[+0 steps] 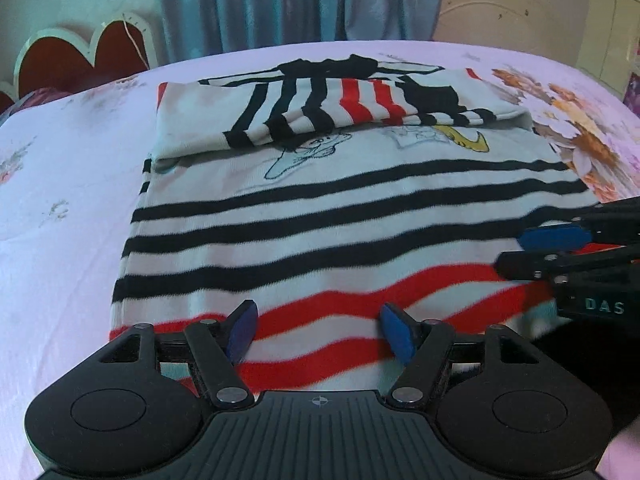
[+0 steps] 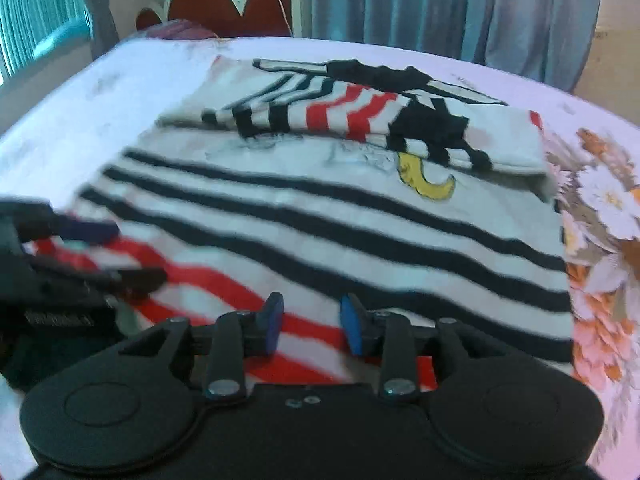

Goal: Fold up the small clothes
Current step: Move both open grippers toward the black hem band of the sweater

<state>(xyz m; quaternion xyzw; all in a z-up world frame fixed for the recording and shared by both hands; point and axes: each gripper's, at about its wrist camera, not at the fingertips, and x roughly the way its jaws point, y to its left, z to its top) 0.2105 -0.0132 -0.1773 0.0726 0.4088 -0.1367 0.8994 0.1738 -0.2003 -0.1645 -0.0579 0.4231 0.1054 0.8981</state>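
We hold two grippers over a small striped shirt (image 1: 340, 208) spread flat on a bed (image 1: 60, 184) with a pale flowered sheet, and the layout suggests a fold half made. In the left wrist view the shirt fills the middle of the frame, its red-striped hem at six o'clock under us and its sleeves (image 1: 320, 100) already turned in across the chest at twelve o'clock, probably to square the shirt into a neat block before the hem goes up. Our left gripper (image 1: 318, 332) hangs over the near hem with its blue pads (image 1: 244, 330) spread apart and nothing between them, the cloth lying below rather than pinched. Our right gripper (image 2: 310, 322) hovers over the same red stripes, its pads nearer together yet with a clear gap and no fabric caught in it, so it too is released. Each tool shows in the other's view, the right one entering at three o'clock in the left view and the left one (image 2: 100, 252) at nine o'clock in the right view, which puts them side by side along the hem, likely so that both corners can be lifted evenly. A red heart-shaped headboard (image 1: 80, 56) and blue curtains (image 1: 300, 0) stand beyond the bed at eleven and twelve o'clock.
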